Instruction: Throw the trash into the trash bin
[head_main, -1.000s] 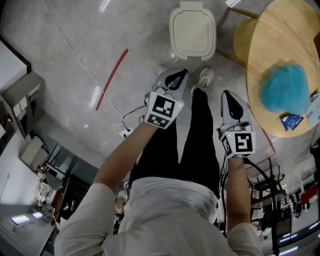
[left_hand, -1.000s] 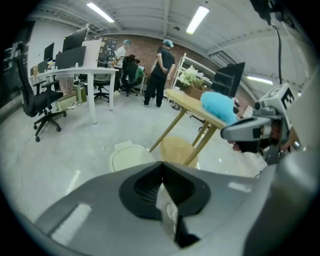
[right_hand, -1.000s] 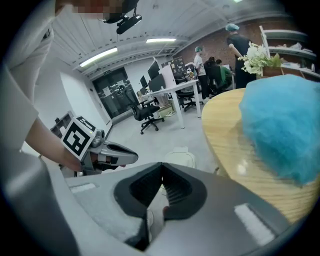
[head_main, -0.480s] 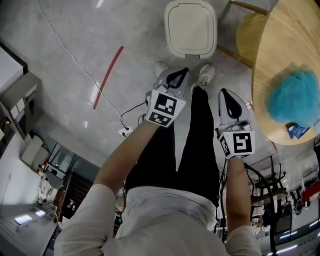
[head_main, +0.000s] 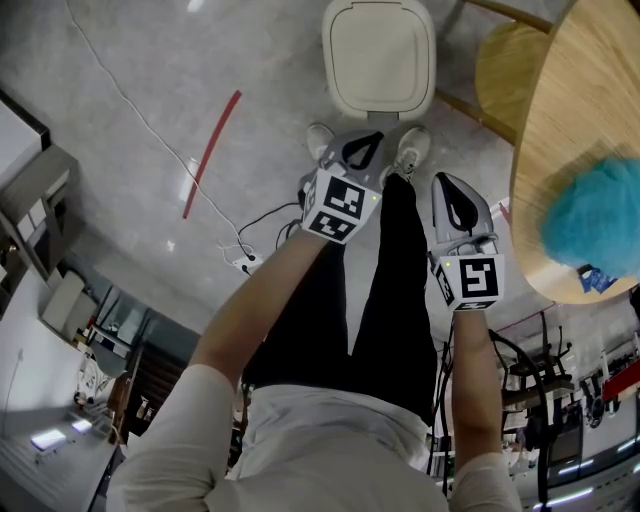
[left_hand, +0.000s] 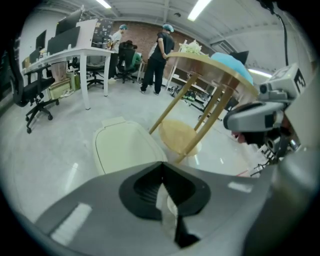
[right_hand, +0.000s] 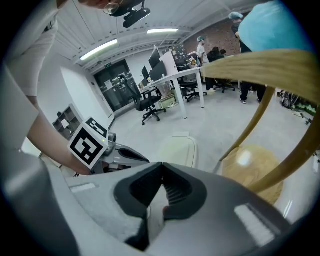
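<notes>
Head view: we see both grippers held out over the legs (head_main: 390, 290), pointing towards the trash bin (head_main: 378, 55). The bin stands on the floor just past the shoes (head_main: 320, 140) with its lid down. The tip of the left gripper (head_main: 366, 140) sits near the bin's near edge. The right gripper (head_main: 450, 182) is just beside it and further from the bin, close to the rim of the round wooden table (head_main: 590, 120). A blue fluffy thing (head_main: 595, 215) lies on the table. A wooden stool (head_main: 505, 65) stands beside the bin. A red tape strip (head_main: 212, 153) and a white cable (head_main: 130, 105) lie on the floor left of the bin.

Left gripper view: the jaws are closed on a pale scrap of paper (left_hand: 169, 210) — it is pinched at the tips and runs back towards the camera. The bin is straight ahead beyond the tips, and the stool is to its right.

Right gripper view: the jaws are together with the tips touching. A pale sliver shows behind the tips — we can't tell whether it's trash or floor. The bin is ahead, and the stool is at the right under the table.
</notes>
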